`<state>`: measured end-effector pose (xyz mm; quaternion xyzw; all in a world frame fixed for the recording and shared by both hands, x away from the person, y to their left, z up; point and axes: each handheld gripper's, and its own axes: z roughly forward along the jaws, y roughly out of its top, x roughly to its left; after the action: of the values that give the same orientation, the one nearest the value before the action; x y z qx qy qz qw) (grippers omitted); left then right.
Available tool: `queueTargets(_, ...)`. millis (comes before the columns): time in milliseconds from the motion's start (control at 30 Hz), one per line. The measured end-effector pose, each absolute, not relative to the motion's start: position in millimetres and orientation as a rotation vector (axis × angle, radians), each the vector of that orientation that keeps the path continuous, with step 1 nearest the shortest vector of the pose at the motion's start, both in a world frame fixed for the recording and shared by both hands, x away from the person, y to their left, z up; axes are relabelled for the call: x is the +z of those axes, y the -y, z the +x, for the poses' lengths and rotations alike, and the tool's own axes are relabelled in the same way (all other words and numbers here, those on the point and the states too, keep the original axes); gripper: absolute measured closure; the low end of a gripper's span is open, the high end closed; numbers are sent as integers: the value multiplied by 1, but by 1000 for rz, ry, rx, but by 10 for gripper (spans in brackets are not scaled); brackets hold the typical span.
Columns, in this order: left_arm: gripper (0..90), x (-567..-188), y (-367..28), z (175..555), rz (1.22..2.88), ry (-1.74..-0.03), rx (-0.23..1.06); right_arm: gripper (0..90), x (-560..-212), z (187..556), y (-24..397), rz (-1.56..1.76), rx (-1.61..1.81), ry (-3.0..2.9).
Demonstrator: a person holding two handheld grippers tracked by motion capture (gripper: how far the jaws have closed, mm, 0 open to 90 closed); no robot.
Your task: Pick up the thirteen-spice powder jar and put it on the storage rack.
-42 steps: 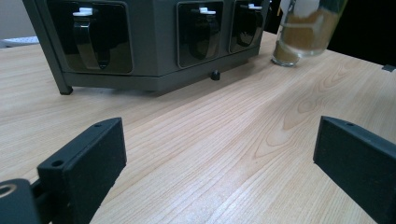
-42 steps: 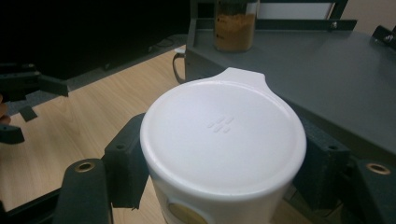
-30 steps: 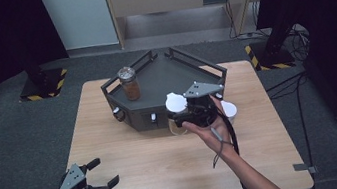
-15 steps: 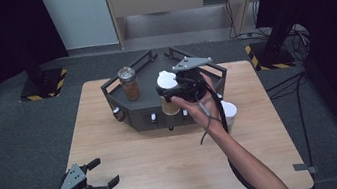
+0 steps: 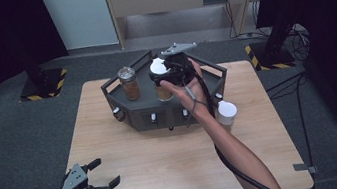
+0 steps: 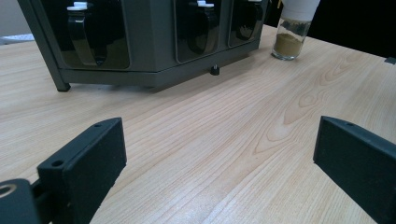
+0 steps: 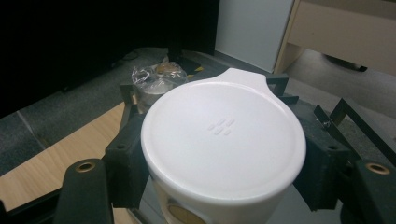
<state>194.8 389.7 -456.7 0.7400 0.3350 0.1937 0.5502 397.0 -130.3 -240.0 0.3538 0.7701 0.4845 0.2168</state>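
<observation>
At the near left corner of the bench [image 5: 167,165], left hand-held gripper [image 5: 101,174] held low over the wood in a hand, released, its 2 black jaws standing wide apart with bare bench between them in the left gripper view, nothing gripped. Farther back, toward the middle, a dark grey rack [image 5: 123,109] with angled sides, standing on the bench, small white-tipped knobs along its front wall and dark curved pieces behind its front openings in the left gripper view. On the rack's left part, a glass jar [image 5: 128,83] with a crinkled clear cover, upright, brown contents inside, well apart from the left hand-held gripper. Just right of it, above the rack's middle, right hand-held gripper [image 5: 161,78] clenched on a white-lidded jar [image 7: 224,140], jaws pressing the lid's rim from both sides in the right gripper view, yellow-brown contents visible below the lid, jar roughly upright. From the pictures, impossible to say whether the held jar touches the rack or hangs just over it. Forearm reaching in from the bottom right, black cable trailing along it. Right of the rack's front corner, a second white-capped jar [image 5: 227,112] upright on the bench, ochre powder in its lower part in the left gripper view, near the rack yet not touching it.
</observation>
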Motion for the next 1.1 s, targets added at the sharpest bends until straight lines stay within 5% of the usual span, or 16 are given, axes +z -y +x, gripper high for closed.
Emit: queueTargets(1100,15,-458,-391,195,1744,-794,456,306,-266,442,104,1096,1241,-2113)
